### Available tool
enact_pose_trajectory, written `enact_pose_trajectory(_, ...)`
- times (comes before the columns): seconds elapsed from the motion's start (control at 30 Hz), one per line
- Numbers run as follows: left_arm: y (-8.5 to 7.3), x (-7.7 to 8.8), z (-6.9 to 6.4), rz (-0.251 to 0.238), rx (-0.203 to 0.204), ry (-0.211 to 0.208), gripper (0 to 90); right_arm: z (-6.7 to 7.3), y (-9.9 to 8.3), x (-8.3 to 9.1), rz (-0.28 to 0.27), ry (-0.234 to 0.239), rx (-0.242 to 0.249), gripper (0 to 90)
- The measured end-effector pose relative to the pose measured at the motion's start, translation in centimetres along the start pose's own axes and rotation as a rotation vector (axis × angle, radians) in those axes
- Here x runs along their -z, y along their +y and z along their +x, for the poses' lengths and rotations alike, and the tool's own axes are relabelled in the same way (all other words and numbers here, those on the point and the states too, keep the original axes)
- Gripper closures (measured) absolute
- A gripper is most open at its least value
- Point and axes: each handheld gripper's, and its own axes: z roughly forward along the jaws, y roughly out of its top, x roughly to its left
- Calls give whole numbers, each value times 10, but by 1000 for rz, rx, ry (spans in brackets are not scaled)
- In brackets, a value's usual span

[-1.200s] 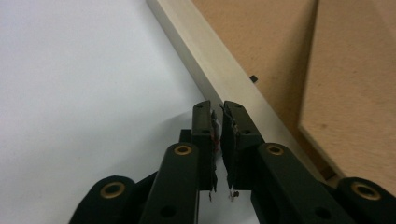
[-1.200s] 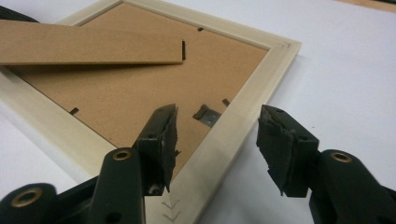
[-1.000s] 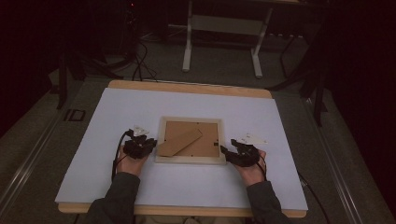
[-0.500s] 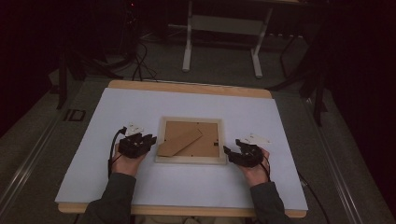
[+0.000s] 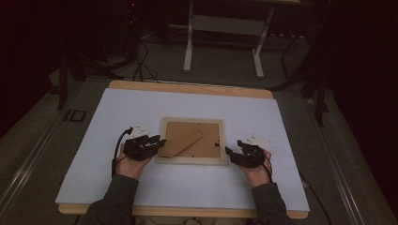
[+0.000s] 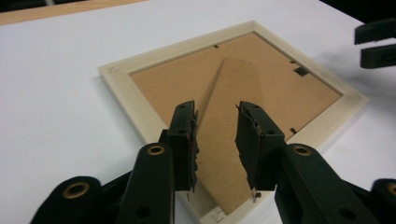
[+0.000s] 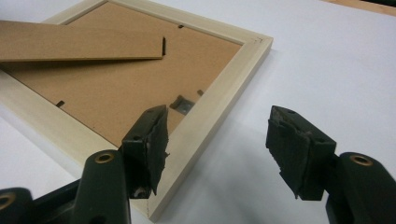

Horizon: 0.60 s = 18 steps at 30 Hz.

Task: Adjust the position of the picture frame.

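While the pale wooden picture frame lies face down at the middle of the white table top, its brown fibreboard backing up, a gripper sits at each of its sides. The left gripper has just been opening its jaws; they stand apart over the brown cardboard easel leg that crosses the backing, and nothing is pinched between them. In the high view this left gripper hangs at the frame's near left corner. The right gripper has its jaws spread wide astride the frame's right rail, one pad over the wood and the other over the bare table, pressing on neither.

The likely trouble, as I judge it, is the loose easel leg: it lifts off the backing at one end, so a closing jaw could snag it and bend or tear it at the hinge. The small metal turn-clip just inside the right rail is small and flat, and a pad could slip off it. Because the frame rests unclamped on a smooth surface, a one-sided push may slide or spin it away from the other gripper. A pinch on only one rail could also tip the frame up and spill the backing.
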Motion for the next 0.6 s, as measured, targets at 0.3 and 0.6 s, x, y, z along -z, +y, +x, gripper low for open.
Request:
enact_pose_trajectory(0.3,0,-10,-7,30,-19,-25,633,-5,-1,3,-2,-8,-18,372)
enact_pose_trajectory(0.6,-2,-15,-5,54,-10,-41,618,-3,-3,1,4,-3,-10,370)
